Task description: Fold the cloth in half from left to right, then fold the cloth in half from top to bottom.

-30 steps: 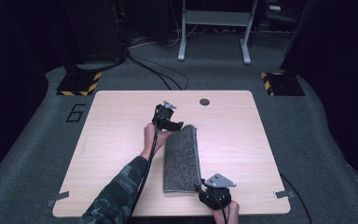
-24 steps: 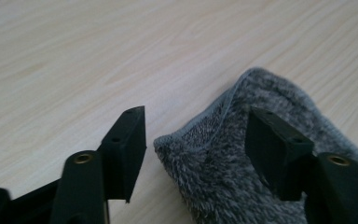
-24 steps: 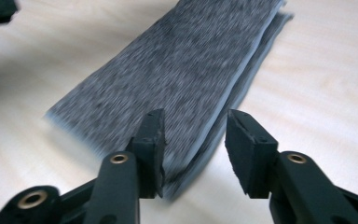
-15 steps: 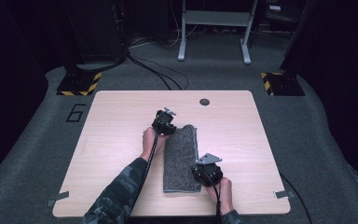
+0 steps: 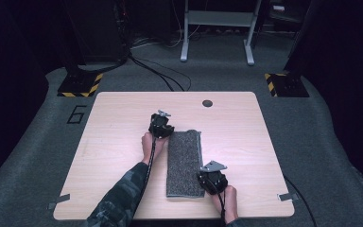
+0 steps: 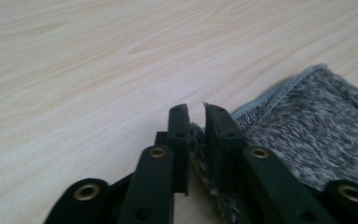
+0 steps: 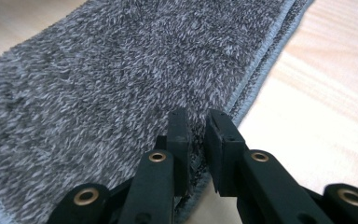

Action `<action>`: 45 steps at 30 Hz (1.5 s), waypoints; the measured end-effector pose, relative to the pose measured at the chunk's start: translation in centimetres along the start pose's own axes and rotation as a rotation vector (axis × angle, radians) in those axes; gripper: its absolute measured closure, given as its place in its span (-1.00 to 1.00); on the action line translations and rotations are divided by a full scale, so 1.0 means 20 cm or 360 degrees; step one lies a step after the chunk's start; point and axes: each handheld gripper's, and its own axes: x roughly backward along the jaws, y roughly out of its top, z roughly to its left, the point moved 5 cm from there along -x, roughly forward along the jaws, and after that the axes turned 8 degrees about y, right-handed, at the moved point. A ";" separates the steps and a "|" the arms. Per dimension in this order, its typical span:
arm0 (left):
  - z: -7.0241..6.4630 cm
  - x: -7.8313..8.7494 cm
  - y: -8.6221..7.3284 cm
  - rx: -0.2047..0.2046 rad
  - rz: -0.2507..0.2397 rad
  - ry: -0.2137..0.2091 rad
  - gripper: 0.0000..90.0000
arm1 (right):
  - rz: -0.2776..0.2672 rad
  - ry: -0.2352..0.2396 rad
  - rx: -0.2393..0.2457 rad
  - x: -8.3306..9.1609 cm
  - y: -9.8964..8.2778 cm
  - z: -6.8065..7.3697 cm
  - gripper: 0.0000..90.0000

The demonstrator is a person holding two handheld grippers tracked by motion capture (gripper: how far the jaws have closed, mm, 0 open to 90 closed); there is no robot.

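Note:
A grey fuzzy towel (image 5: 184,161) lies lengthwise on the wooden table (image 5: 118,127). My left gripper (image 5: 168,135) is low at its far left corner. In the left gripper view the jaws (image 6: 196,109) stand a narrow gap apart with the towel's (image 6: 307,121) corner pinched between them. They have just been opening a little. My right gripper (image 5: 203,185) sits at the towel's near right edge. In the right gripper view its jaws (image 7: 196,114) have just been closing and now pinch the stitched edge of the towel (image 7: 121,70).
A dark round hole (image 5: 207,103) sits near the table's far edge. On the carpet beyond are a metal stand (image 5: 217,28), black cables (image 5: 156,71) and two hazard-striped bases (image 5: 80,85). Bare wood lies left and right of the towel.
The right gripper came forward from the table's near edge onto the towel's near right edge. The left gripper sank to the far left corner.

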 end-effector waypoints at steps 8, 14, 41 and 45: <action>0.03 0.13 -0.06 0.0065 -0.0032 -0.0060 -0.23 | -0.0001 0.0136 -0.0005 0.11 0.01 -0.04 0.42; 0.06 0.15 -0.07 0.0162 -0.0036 -0.0088 -0.42 | -0.0087 0.0065 -0.0073 0.07 0.25 -0.23 0.12; -0.07 0.04 -0.09 0.0097 0.0076 -0.0147 -0.30 | 0.0104 -0.0066 -0.0332 -0.41 0.52 -0.59 0.02; -0.07 0.02 -0.11 0.0055 0.0103 -0.0130 -0.11 | 0.0115 -0.0086 -0.0299 -0.42 0.52 -0.57 0.26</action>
